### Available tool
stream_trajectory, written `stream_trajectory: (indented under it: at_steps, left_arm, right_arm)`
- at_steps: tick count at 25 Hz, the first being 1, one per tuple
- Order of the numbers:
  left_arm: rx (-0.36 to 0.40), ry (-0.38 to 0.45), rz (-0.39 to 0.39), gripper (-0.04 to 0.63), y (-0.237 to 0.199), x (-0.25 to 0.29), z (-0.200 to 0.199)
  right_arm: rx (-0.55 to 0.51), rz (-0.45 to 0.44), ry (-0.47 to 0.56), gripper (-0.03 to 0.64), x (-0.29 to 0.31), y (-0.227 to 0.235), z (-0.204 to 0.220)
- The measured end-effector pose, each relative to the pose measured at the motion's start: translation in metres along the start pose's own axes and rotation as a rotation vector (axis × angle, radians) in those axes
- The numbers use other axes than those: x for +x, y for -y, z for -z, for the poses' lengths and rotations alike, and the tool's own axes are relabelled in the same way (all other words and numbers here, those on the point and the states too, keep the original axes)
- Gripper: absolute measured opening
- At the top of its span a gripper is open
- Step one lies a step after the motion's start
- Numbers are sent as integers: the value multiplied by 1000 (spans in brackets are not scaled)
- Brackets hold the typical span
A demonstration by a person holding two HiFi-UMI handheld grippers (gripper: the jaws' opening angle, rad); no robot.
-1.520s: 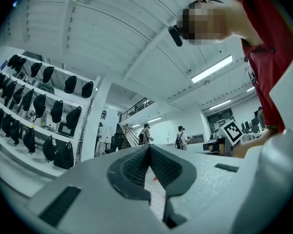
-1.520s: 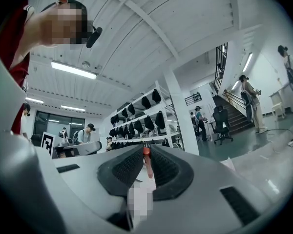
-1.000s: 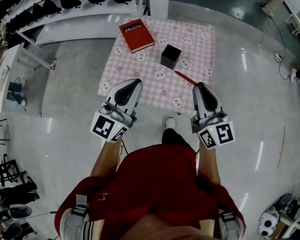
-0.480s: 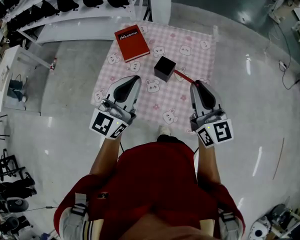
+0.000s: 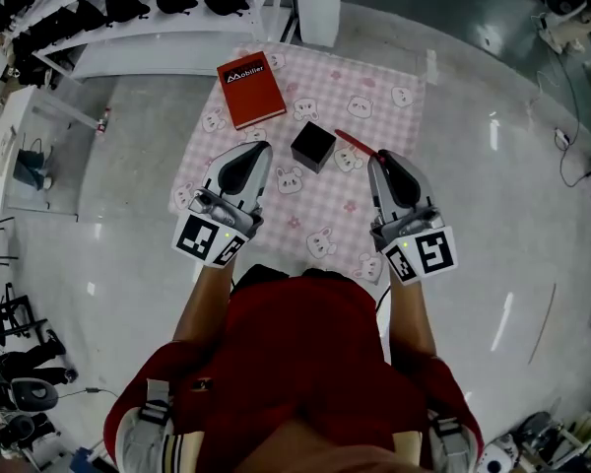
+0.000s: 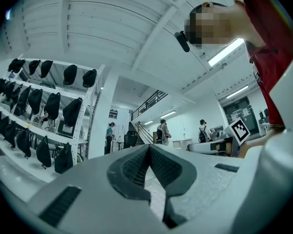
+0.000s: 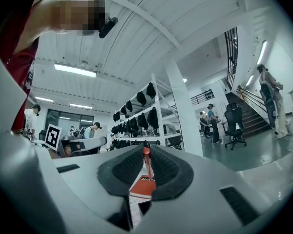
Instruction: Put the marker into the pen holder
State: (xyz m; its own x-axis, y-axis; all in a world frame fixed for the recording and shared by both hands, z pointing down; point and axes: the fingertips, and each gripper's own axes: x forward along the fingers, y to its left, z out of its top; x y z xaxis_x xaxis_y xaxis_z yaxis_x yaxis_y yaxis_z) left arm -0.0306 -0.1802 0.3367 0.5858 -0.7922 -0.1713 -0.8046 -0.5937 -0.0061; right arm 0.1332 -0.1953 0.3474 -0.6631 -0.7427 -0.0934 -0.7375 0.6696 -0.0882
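Grey glossy floor (image 5: 492, 225) fills most of my head view. A rack w/ black bags (image 5: 128, 8) runs along the top left, w/ a white pillar (image 5: 315, 3) just beside it. A pink checked mat w/ bunny prints (image 5: 379, 92) lies on the floor ahead of the person in the red top (image 5: 315, 363).

On the mat, a red book (image 5: 248, 89) sits at the far left corner. The black cube pen holder (image 5: 313, 146) stands near the middle, open top up, well apart from the book. Nothing lies btwn the grippers and the holder; it sits ahead of them, roughly btwn the two.

Left gripper (image 5: 259, 149) hangs over the mat's left part, short of the holder. In the left gripper view its jaws are pressed together at the tips w/ nothing in them.

Right gripper (image 5: 379, 158) is over the mat, right of the holder. In the right gripper view its jaws pinch the red marker (image 7: 146, 157), which runs out past the tips. In the head view the marker's far end points at the holder's right side, near it but not inside. Can't tell the height gap.
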Motion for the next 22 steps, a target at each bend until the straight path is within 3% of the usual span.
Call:
stream_trajectory:
  at_steps: [8,22]
  left_arm:
    - [-4,-21,1,6,-22,10,14]
    - [-16,-48,63,6,-48,20,36]
  right_arm:
    - [-23,-11,-38,43,30,5,15]
    - [-19,50,-120,43,60,5,46]
